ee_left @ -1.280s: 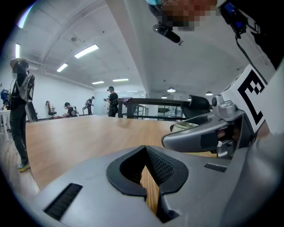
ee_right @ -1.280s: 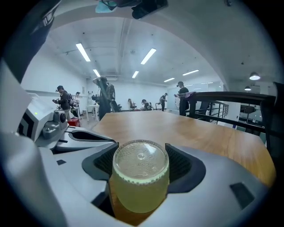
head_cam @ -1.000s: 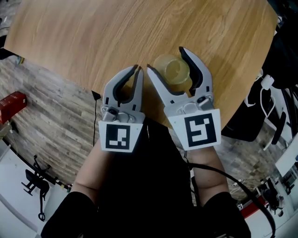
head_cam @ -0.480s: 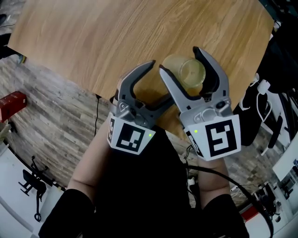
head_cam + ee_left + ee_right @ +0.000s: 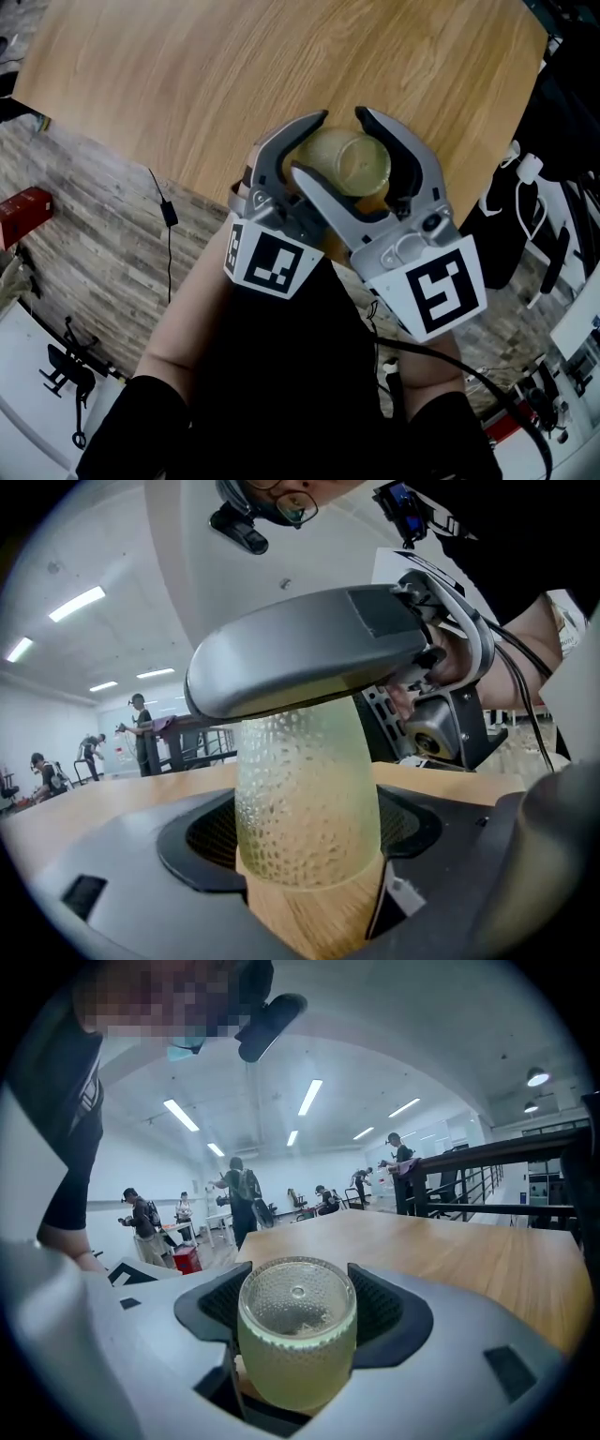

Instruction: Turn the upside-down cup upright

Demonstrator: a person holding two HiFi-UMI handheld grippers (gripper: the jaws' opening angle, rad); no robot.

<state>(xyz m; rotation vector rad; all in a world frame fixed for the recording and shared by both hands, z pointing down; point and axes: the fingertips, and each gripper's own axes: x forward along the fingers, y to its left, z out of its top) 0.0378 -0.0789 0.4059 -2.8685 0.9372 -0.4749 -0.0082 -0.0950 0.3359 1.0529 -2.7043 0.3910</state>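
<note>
A pale yellow-green dimpled glass cup (image 5: pixel 349 165) hangs above the wooden table (image 5: pixel 187 84) near its front edge, its closed base facing up. My right gripper (image 5: pixel 330 145) is shut on the cup (image 5: pixel 296 1344), with its black pads (image 5: pixel 386 1309) against the cup's sides. My left gripper (image 5: pixel 339 157) comes in from the left, its jaws opening. The cup (image 5: pixel 305 794) stands between its pads (image 5: pixel 204 841), which do not press on it. One grey right finger (image 5: pixel 309 653) crosses above the cup in the left gripper view.
The table's front edge runs just under the grippers, with wood-pattern floor (image 5: pixel 84 216) below it. A red box (image 5: pixel 23 211) and a black cable (image 5: pixel 169 211) lie on the floor at left. Cables and white gear (image 5: pixel 534 187) crowd the right side. People stand far off.
The left gripper went from shut to open and swung right around the cup. The right gripper lifted the cup off the table.
</note>
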